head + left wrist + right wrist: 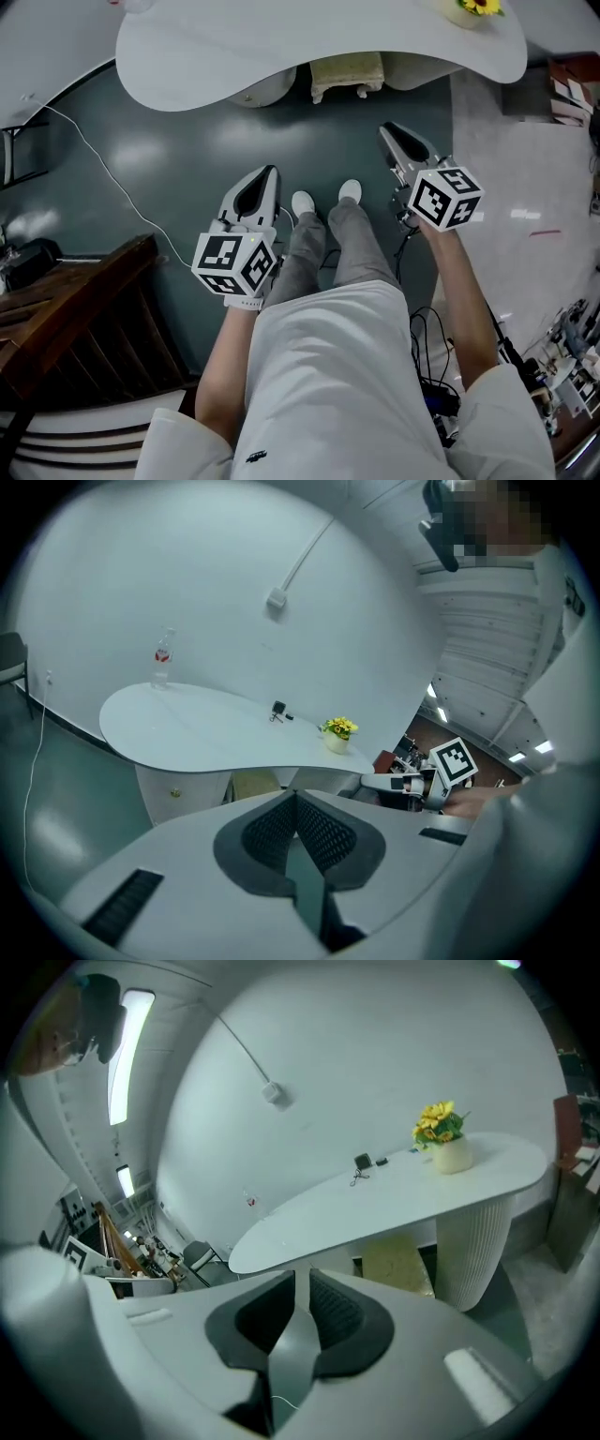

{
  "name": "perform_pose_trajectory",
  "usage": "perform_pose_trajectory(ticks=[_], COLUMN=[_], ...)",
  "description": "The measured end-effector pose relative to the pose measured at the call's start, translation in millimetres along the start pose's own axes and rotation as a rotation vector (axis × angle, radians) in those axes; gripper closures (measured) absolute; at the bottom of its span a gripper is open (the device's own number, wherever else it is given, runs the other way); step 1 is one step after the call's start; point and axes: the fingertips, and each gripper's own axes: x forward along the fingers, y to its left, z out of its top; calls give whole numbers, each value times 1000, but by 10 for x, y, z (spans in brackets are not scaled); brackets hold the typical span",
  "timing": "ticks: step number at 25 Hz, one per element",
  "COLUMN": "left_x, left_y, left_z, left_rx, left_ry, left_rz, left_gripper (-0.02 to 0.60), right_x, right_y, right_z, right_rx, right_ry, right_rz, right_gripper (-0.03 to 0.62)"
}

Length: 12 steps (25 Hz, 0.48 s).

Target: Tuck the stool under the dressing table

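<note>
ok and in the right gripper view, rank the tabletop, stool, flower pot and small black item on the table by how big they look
1. tabletop
2. stool and flower pot: about alike, so not ranked; the stool is partly hidden under the tabletop
3. small black item

- Your left gripper [270, 172] points toward the dressing table [187, 56], stopping short of its edge, with jaws together and empty.
- Your right gripper [387, 129] is nearer that table, with jaws almost touching and empty.
</note>
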Motion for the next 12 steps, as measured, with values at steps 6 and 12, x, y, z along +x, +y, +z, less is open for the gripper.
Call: perform_pose_trajectory(ticks=[6, 12], left_x=[-366, -684], left_y=[-69, -133], left_z=[323, 686], left_rx=[38, 72], left_ry=[-73, -150], left_rz=[-9, -9], left_gripper=[572, 572], right_x=[-392, -735], right_y=[438, 728], right_z=[234, 553], right_rx=[-191, -248], right_ry=[11, -60], right_rz=[22, 24], right_gripper=[549, 549])
